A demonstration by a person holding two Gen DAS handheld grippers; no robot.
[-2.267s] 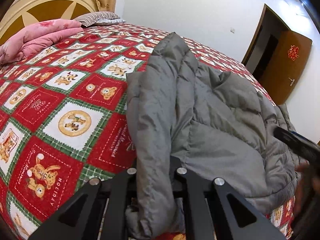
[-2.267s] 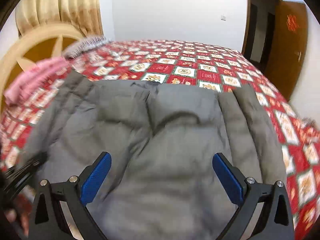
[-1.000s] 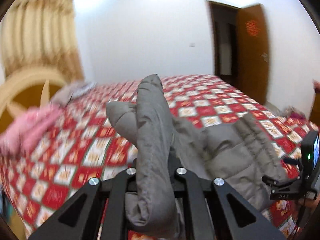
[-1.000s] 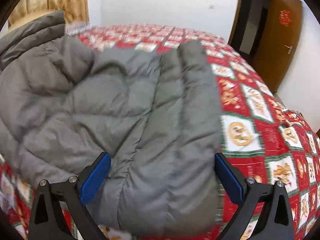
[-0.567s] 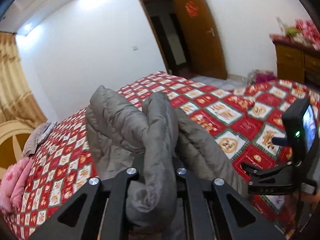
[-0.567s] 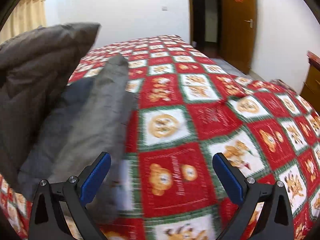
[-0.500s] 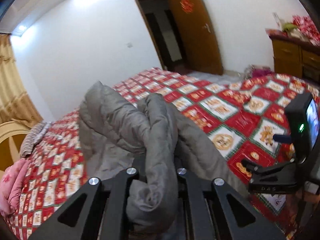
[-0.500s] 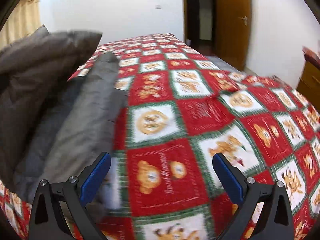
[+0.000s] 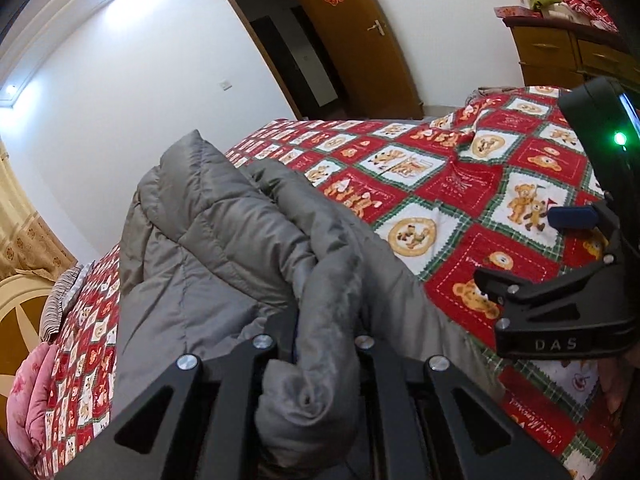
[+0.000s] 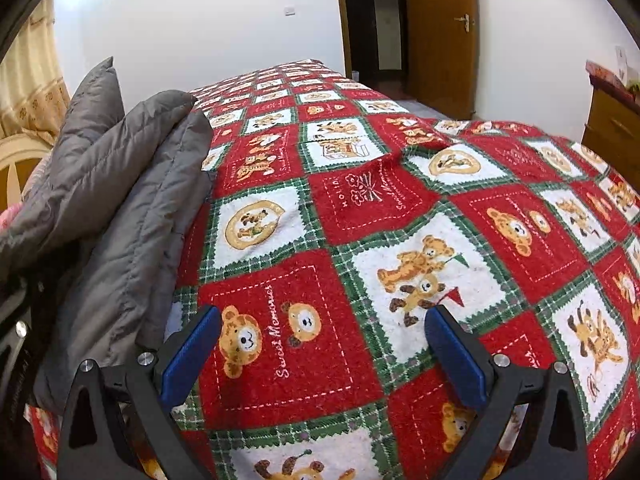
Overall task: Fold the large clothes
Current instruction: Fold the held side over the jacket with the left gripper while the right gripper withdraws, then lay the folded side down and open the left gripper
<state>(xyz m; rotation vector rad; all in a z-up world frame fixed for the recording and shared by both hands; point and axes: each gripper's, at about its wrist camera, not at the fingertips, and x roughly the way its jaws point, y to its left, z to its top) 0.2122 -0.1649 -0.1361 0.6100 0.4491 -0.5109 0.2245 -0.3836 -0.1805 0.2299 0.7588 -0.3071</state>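
Observation:
A grey padded jacket lies bunched on the red patchwork bedspread. My left gripper is shut on a thick fold of the jacket's edge, which rises between its black fingers and hides the pads. In the right wrist view the jacket sits at the left, partly doubled over itself. My right gripper stands open over bare bedspread, to the right of the jacket, with nothing between its blue pads. The right gripper also shows at the right edge of the left wrist view.
A pink blanket and a striped pillow lie by the headboard. A brown door stands open at the far wall. A wooden dresser stands at the right.
My left gripper swung the held jacket edge across toward the right and lowered it, so the jacket now lies doubled. My right gripper moved off the jacket to bare bedspread.

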